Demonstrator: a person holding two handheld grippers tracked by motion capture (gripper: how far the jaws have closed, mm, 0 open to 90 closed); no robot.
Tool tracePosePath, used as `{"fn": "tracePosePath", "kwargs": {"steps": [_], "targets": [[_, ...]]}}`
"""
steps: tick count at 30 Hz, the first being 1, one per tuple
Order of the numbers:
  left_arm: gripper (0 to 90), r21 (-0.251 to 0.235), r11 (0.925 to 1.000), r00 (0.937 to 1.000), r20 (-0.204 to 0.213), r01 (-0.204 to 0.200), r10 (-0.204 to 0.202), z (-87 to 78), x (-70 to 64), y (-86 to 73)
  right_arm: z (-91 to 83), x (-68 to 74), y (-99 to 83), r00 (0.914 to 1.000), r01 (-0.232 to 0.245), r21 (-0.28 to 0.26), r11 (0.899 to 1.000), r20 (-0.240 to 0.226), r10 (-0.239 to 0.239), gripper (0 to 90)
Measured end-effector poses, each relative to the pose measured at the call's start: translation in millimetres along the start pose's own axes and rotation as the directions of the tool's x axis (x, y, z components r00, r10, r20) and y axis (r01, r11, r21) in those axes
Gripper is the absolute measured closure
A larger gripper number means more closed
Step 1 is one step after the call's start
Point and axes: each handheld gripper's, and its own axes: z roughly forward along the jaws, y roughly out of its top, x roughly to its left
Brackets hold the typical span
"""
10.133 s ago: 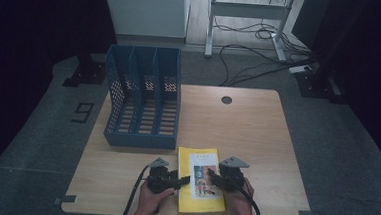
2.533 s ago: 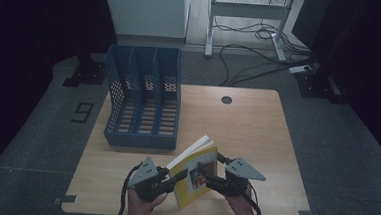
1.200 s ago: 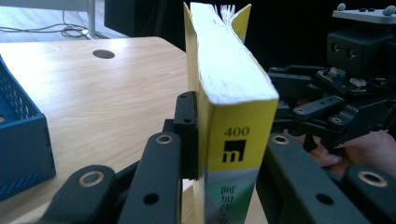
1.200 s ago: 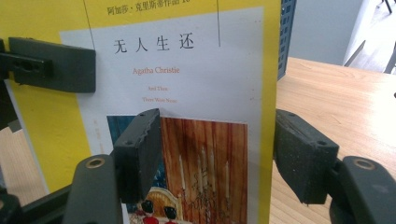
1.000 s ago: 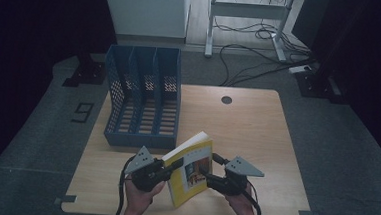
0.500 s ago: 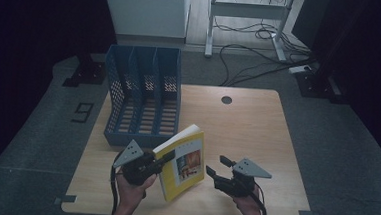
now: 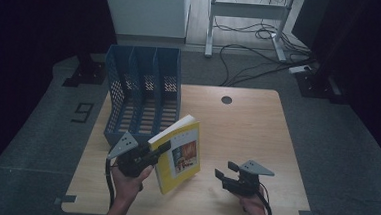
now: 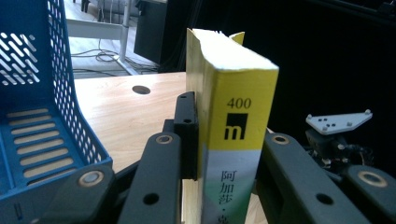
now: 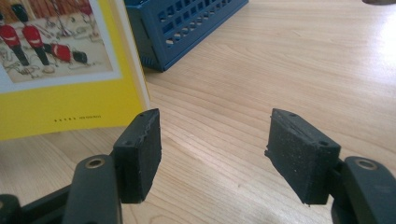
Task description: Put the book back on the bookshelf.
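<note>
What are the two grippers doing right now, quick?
Left gripper: shut on the thick yellow paperback book, held upright.
Right gripper: open, holding nothing, above the wooden table.

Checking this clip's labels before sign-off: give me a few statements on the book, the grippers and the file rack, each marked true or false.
1. The left gripper is shut on the yellow book. True.
2. The right gripper grips the book's cover. False: its jaws stand open, holding nothing.
3. The book stands inside the blue file rack. False: it is held above the table, in front of the rack.
4. The book's spine reads 400. True.
</note>
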Motion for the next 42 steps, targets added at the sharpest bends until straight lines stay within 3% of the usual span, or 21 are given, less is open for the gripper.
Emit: {"fn": "tracePosePath", "kwargs": {"steps": [9,17,25,42], "targets": [[75.5,0.01,0.9998,0.9998,-0.01,0.018,-0.018,14.8,2.3,4.5,-2.3,-14.5,-5.3,0.9987,-0.051,-0.001,0.999,-0.006,0.051,34.0],[75.5,0.022,0.9996,0.9995,-0.025,0.02,-0.02,18.4,-2.7,8.1,5.4,-7.0,-11.5,0.9976,0.031,0.059,0.998,0.06,-0.034,32.5],[75.5,-0.014,0.9996,0.9989,-0.039,0.024,-0.025,16.0,-2.0,20.6,7.0,-13.1,-11.7,0.9981,0.017,0.076,0.997,0.058,-0.021,32.4],[75.5,-0.056,0.9981,0.9987,-0.042,0.025,-0.027,10.8,3.3,43.2,7.7,-24.0,-17.1,0.9928,0.002,0.12,0.993,0.118,-0.017,31.9]]}}
